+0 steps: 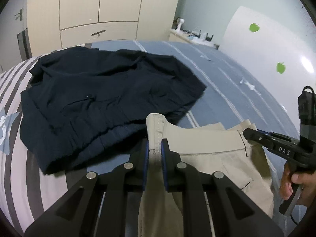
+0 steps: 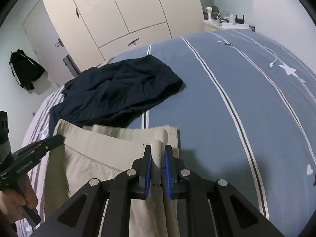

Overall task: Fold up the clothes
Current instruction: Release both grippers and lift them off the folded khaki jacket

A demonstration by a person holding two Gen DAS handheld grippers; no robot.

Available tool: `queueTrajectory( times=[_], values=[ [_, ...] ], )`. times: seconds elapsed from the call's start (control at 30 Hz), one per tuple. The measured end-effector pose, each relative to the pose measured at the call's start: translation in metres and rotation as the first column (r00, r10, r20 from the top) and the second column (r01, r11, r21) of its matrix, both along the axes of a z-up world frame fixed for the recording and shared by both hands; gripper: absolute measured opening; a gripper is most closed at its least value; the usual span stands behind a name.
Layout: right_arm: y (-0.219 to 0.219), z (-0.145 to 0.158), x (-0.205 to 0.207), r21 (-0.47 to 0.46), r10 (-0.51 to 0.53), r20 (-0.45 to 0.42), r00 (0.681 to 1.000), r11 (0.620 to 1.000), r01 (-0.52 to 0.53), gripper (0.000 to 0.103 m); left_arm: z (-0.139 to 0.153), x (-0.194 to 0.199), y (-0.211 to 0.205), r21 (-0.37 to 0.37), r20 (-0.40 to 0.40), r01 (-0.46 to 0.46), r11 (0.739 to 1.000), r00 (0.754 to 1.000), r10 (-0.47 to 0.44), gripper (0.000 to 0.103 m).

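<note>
Beige trousers (image 1: 213, 150) hang by the waistband between my two grippers, above the blue bed cover (image 1: 207, 75). My left gripper (image 1: 155, 142) is shut on the waistband's left end, a fold of cloth pinched between its blue pads. My right gripper (image 2: 158, 148) is shut on the waistband's right end of the beige trousers (image 2: 102, 158). In the left wrist view the right gripper (image 1: 245, 133) bites the far waistband corner. In the right wrist view the left gripper (image 2: 61, 138) holds the other corner. Dark navy shorts (image 1: 98, 102) lie spread on the bed behind, also the navy shorts (image 2: 118, 90).
A cream wardrobe (image 2: 122, 13) stands beyond the bed. A bedside shelf (image 2: 227, 24) with small items and cables sits at the back right. A white cable (image 2: 273, 59) lies on the cover (image 2: 217, 102). A dark jacket (image 2: 23, 69) hangs on the wall. A hand (image 2: 17, 195) grips the left tool.
</note>
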State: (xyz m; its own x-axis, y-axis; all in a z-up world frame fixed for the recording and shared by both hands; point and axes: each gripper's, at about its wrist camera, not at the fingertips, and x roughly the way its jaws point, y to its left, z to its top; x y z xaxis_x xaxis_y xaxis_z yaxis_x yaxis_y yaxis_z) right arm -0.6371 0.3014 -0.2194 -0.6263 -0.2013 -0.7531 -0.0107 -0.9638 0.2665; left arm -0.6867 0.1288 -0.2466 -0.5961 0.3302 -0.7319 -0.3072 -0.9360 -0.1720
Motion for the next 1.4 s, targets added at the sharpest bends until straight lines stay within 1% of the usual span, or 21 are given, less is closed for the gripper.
queueTrajectory(
  times=[0.03, 0.13, 0.23, 0.27, 0.33, 0.4, 0.43, 0.47, 0.53, 0.6, 0.63, 0.67, 0.73, 0.8, 0.87, 0.9, 0.93, 1.03, 1.1, 1.23, 1.4],
  values=[
    [-0.003, -0.004, -0.007, 0.017, 0.003, 0.006, 1.0, 1.0, -0.004, 0.011, -0.002, -0.004, 0.001, -0.013, -0.002, -0.004, 1.0, 1.0, 0.004, 0.01],
    [-0.007, -0.008, -0.021, 0.053, 0.012, 0.002, 1.0, 0.999, -0.012, 0.011, -0.002, -0.011, 0.001, -0.006, -0.019, -0.029, 1.0, 0.999, 0.029, 0.01],
    [-0.002, -0.01, -0.028, 0.027, -0.009, -0.007, 1.0, 1.0, 0.009, 0.011, -0.009, -0.015, 0.004, -0.021, -0.027, -0.032, 0.999, 0.999, 0.031, 0.01],
    [-0.001, -0.013, -0.031, 0.024, -0.012, -0.003, 1.0, 1.0, 0.012, 0.011, -0.014, -0.017, 0.005, -0.023, -0.011, -0.028, 0.999, 1.0, 0.028, 0.011],
    [-0.004, -0.023, -0.035, 0.04, -0.012, 0.019, 1.0, 0.999, 0.011, 0.011, -0.024, -0.022, 0.006, -0.026, 0.023, -0.021, 0.999, 1.0, 0.022, 0.018],
    [-0.004, -0.033, -0.038, 0.053, -0.021, 0.048, 0.999, 0.998, 0.018, 0.012, -0.026, -0.023, -0.001, 0.005, 0.071, -0.026, 1.0, 0.997, 0.025, 0.027],
    [-0.004, -0.039, -0.038, 0.057, -0.029, 0.066, 0.997, 0.998, 0.025, 0.019, -0.021, -0.019, -0.004, 0.014, 0.062, -0.035, 0.999, 0.997, 0.034, 0.035],
    [-0.001, -0.04, -0.037, 0.051, -0.041, 0.081, 0.996, 0.998, 0.037, 0.024, -0.013, -0.012, -0.01, 0.011, 0.034, -0.046, 0.999, 0.998, 0.045, 0.043],
    [0.004, -0.032, -0.028, 0.029, -0.056, 0.069, 0.996, 0.998, 0.054, 0.028, 0.002, 0.004, -0.021, 0.002, -0.01, -0.077, 0.997, 0.997, 0.077, 0.054],
    [0.007, -0.018, -0.006, 0.036, -0.043, 0.026, 0.999, 0.998, 0.042, 0.036, 0.014, 0.027, -0.037, 0.0, -0.021, -0.072, 0.997, 0.997, 0.072, 0.057],
    [0.008, -0.011, 0.009, 0.051, -0.034, 0.007, 0.999, 0.998, 0.033, 0.043, 0.018, 0.042, -0.047, 0.008, -0.016, -0.075, 0.997, 0.997, 0.075, 0.058],
    [0.008, -0.005, 0.027, 0.069, -0.019, -0.007, 1.0, 0.997, 0.02, 0.045, 0.019, 0.061, -0.06, 0.033, 0.006, -0.083, 0.996, 0.997, 0.082, 0.059],
    [0.008, 0.0, 0.066, 0.097, 0.008, -0.01, 1.0, 0.995, -0.007, 0.046, 0.017, 0.091, -0.078, 0.056, 0.053, -0.106, 0.993, 0.993, 0.103, 0.059],
    [0.009, -0.002, 0.109, 0.084, 0.011, 0.013, 1.0, 0.996, -0.012, 0.047, 0.01, 0.133, -0.094, 0.085, 0.117, -0.13, 0.988, 0.986, 0.12, 0.059],
    [0.005, -0.008, 0.153, 0.063, 0.005, 0.059, 0.998, 0.998, -0.009, 0.048, 0.0, 0.183, -0.102, 0.08, 0.18, -0.148, 0.986, 0.975, 0.132, 0.059],
    [0.003, -0.011, 0.175, 0.053, 0.002, 0.082, 0.997, 0.999, -0.006, 0.048, -0.003, 0.2, -0.103, 0.075, 0.199, -0.148, 0.986, 0.971, 0.131, 0.059],
    [0.001, -0.014, 0.197, 0.043, -0.001, 0.106, 0.994, 0.999, -0.004, 0.048, -0.008, 0.226, -0.104, 0.058, 0.226, -0.157, 0.986, 0.964, 0.141, 0.059],
    [-0.008, -0.027, 0.255, 0.034, -0.007, 0.188, 0.982, 0.999, 0.001, 0.048, -0.015, 0.275, -0.102, 0.049, 0.279, -0.165, 0.985, 0.949, 0.145, 0.059],
    [-0.013, -0.031, 0.284, 0.006, -0.005, 0.219, 0.976, 1.0, 0.004, 0.048, -0.019, 0.306, -0.099, 0.035, 0.305, -0.174, 0.984, 0.94, 0.155, 0.059],
    [-0.024, -0.037, 0.325, -0.018, 0.02, 0.264, 0.964, 1.0, -0.016, 0.048, -0.025, 0.331, -0.1, 0.066, 0.347, -0.197, 0.978, 0.924, 0.163, 0.059],
    [-0.028, -0.055, 0.347, -0.029, 0.03, 0.295, 0.955, 0.999, -0.023, 0.048, -0.051, 0.348, -0.087, 0.043, 0.373, -0.154, 0.987, 0.919, 0.127, 0.059]
  ],
)
